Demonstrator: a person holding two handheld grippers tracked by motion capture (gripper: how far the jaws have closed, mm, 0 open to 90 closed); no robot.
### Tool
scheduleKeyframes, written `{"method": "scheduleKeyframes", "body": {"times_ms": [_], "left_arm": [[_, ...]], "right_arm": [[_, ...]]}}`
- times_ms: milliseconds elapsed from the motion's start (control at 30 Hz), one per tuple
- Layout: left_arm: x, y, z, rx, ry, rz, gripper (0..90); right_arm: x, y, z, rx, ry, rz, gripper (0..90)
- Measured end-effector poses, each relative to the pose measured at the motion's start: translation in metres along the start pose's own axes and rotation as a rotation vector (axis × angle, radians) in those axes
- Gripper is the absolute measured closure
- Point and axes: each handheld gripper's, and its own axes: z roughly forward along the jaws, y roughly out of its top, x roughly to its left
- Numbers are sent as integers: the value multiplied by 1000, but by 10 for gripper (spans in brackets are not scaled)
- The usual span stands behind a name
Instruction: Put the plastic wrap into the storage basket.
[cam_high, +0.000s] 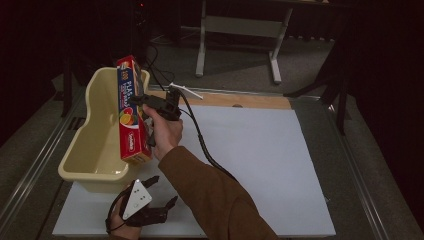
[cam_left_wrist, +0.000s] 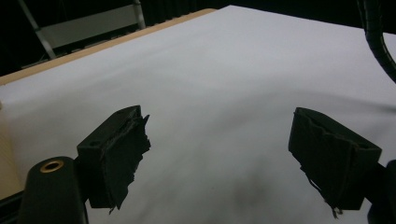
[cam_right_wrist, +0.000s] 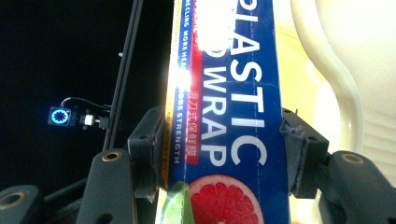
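A long plastic wrap box (cam_high: 129, 111), blue and red with fruit pictures, hangs tilted over the right rim of a cream plastic basin (cam_high: 92, 145). My right gripper (cam_high: 145, 102) is shut on the box's middle; in the right gripper view both jaws press the sides of the plastic wrap box (cam_right_wrist: 233, 116), with the basin (cam_right_wrist: 345, 84) behind it. My left gripper (cam_high: 160, 191) rests low at the table's near left edge, jaws wide apart. In the left gripper view the left gripper (cam_left_wrist: 219, 158) is open over the bare white sheet (cam_left_wrist: 224, 79).
A white sheet (cam_high: 260, 150) covers the table, with a strip of wood (cam_high: 250, 101) showing at its far edge. A black cable (cam_high: 200, 137) trails from the right gripper across the sheet. A metal stand (cam_high: 240, 30) stands on the floor beyond the table.
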Motion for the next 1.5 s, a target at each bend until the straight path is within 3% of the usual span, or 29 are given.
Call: {"method": "scheduleKeyframes", "body": {"times_ms": [233,800,1333,1500], "left_arm": [[0,0,-1,-7,0,-1,188],[1,0,-4,-15,4,-5,188],[1,0,-7,-25,8,-12,188],[2,0,-7,-27,9,-11,188]], "right_arm": [[-3,-1,8,3,14,28,415],[-6,-4,22,-27,30,33,414],[-6,-16,40,-42,-7,-3,408],[-6,-19,45,-37,-44,-28,406]]}}
